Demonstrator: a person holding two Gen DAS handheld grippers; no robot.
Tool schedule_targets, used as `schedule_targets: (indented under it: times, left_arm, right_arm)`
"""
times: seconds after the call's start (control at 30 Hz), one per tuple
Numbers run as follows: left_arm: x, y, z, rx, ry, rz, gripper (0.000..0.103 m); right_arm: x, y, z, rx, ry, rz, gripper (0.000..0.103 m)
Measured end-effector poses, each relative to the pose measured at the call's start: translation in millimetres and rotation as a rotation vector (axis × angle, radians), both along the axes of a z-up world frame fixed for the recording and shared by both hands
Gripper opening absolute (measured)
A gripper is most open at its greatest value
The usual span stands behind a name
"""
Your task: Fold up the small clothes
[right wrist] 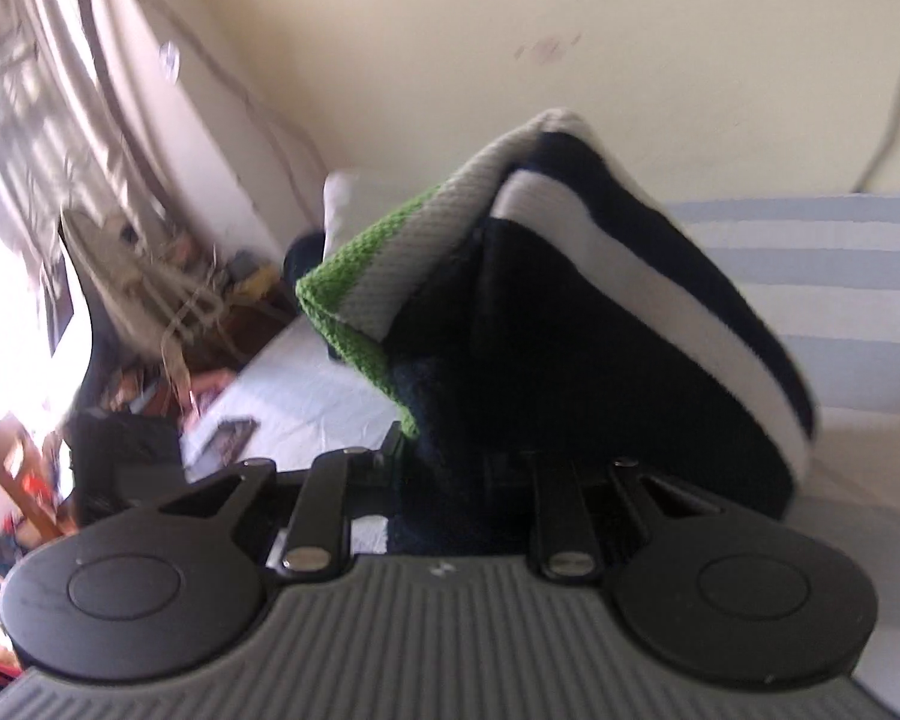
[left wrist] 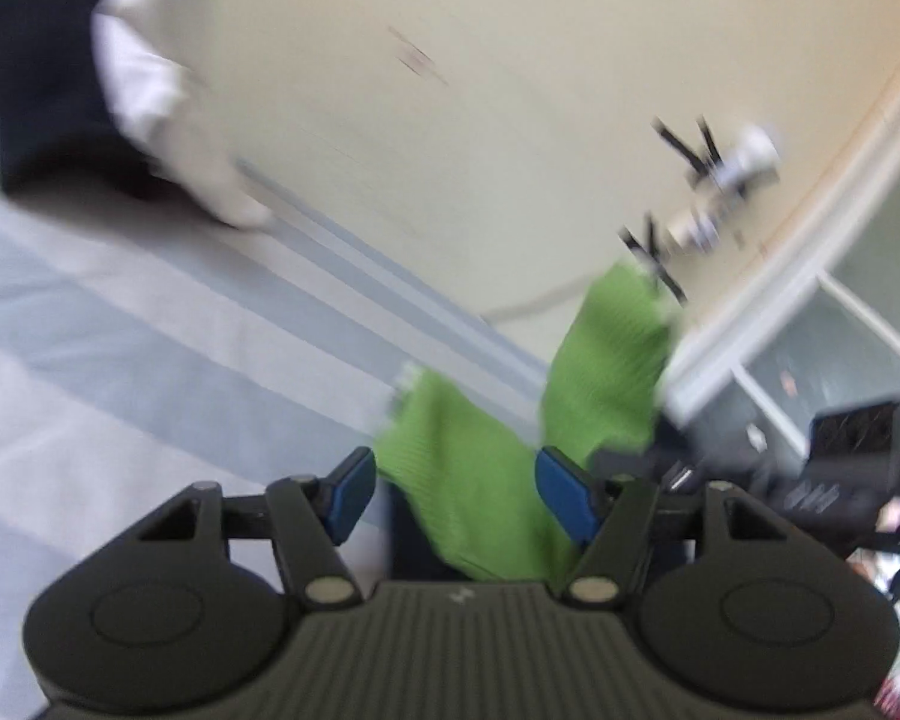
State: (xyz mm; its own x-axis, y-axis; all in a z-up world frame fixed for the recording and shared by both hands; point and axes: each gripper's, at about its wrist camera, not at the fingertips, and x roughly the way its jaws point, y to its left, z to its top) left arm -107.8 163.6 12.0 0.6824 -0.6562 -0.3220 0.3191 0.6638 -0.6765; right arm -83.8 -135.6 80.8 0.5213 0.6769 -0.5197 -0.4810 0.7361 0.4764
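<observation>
Green knit, one garment (left wrist: 474, 480), hangs between the left gripper (left wrist: 462, 495)'s spread blue pads, unpinched. The right gripper (right wrist: 456, 468) clamps one navy-and-white striped garment (right wrist: 600, 324) above the striped bedsheet (right wrist: 810, 252), blocking its view.

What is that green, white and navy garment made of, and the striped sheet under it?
The garment looks like knitted fabric, matte: a ribbed weave shows in its green and white bands. The striped sheet seems smooth woven cloth, perhaps cotton; blur hides its texture.

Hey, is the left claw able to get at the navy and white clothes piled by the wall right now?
Probably yes. The left claw stands open, though green cloth hangs between its fingers. Only bare striped bedding lies between it and the pile.
</observation>
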Motion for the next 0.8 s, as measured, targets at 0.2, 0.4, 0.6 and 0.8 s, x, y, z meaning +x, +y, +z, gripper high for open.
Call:
schedule_targets:
  times: [0.2,0.4,0.6,0.8]
  left_arm:
    - [-1.1,25.0,7.1,-0.039,-0.01,0.073,0.079]
    - [4.5,-19.8,16.8,0.001,-0.059,-0.02,0.083]
    - [14.3,-54.4,4.9,0.155,0.05,-0.044,0.069]
    - [12.9,-55.6,-14.7,0.221,0.161,-0.028,0.053]
  right_arm:
    - [22.7,52.3,-45.5,-0.08,0.068,0.1,0.038]
    - [4.1,6.2,8.1,0.025,-0.043,0.121,0.047]
    - [37.6,-7.2,28.2,0.005,-0.083,-0.024,0.034]
    - [94.4,38.4,-41.6,-0.219,0.005,0.069,0.029]
